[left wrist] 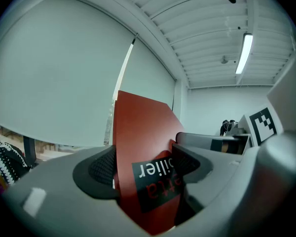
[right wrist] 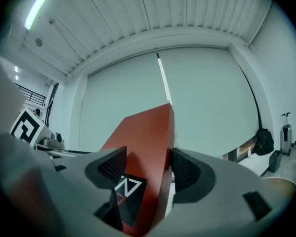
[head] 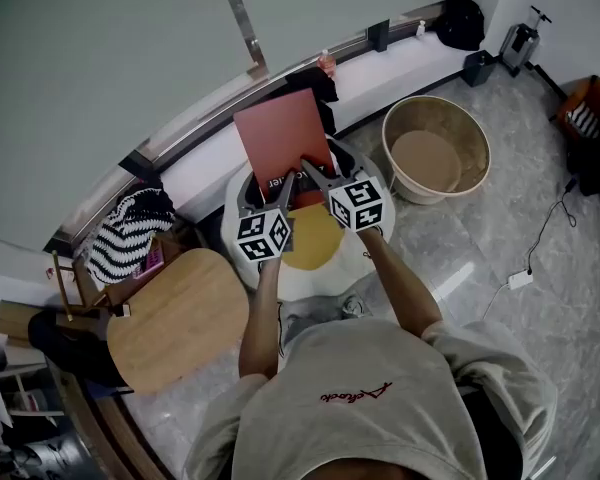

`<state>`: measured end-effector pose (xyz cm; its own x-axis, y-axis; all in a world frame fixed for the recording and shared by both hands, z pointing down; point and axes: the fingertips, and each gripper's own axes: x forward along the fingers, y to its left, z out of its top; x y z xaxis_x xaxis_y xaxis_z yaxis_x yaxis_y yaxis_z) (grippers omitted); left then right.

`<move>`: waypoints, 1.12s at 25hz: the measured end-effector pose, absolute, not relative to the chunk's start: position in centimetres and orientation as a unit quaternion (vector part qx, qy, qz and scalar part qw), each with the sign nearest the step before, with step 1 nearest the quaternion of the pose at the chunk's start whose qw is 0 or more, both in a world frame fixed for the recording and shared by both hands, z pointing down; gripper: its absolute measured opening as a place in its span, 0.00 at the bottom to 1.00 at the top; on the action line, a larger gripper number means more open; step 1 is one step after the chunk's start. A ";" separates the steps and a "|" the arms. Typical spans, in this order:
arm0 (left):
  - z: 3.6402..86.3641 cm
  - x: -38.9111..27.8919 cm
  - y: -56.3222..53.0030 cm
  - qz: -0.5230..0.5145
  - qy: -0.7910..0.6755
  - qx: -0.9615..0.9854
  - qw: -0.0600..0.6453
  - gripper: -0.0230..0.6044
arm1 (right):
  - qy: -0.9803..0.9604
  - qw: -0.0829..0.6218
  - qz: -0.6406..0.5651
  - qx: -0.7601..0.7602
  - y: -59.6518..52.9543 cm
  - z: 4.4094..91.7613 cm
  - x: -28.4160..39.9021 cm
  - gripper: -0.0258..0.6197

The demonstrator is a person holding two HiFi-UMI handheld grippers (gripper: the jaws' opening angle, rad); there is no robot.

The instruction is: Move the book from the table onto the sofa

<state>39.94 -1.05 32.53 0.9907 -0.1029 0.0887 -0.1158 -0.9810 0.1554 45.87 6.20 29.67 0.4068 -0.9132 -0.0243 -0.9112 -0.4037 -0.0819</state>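
A red book [head: 283, 133] with a black label is held up in the air, cover tilted toward me, above a white and yellow egg-shaped seat [head: 315, 243]. My left gripper [head: 281, 184] is shut on the book's lower left edge; the book [left wrist: 140, 147] fills the gap between its pads. My right gripper [head: 313, 173] is shut on the lower right edge, with the book [right wrist: 145, 147] clamped between its dark pads. Both marker cubes sit side by side just below the book.
A round wooden table [head: 175, 318] lies at my lower left. A striped black and white cushion [head: 130, 233] is to the left, a tan tub [head: 437, 148] to the right. A long white ledge [head: 380, 73] runs below the window behind the book.
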 end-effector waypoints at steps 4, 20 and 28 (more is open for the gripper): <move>33.0 39.6 -1.4 0.041 -0.047 0.995 0.082 0.58 | 0.537 0.042 -0.014 -0.843 5.9 30.1 45.4 0.46; 37.7 36.2 -6.8 0.087 -0.034 0.990 0.107 0.58 | 0.514 0.044 -0.069 -0.854 0.6 35.1 41.9 0.46; 45.0 35.0 -6.7 0.143 -0.036 0.980 0.137 0.58 | 0.507 0.040 -0.136 -0.850 0.7 42.6 41.0 0.46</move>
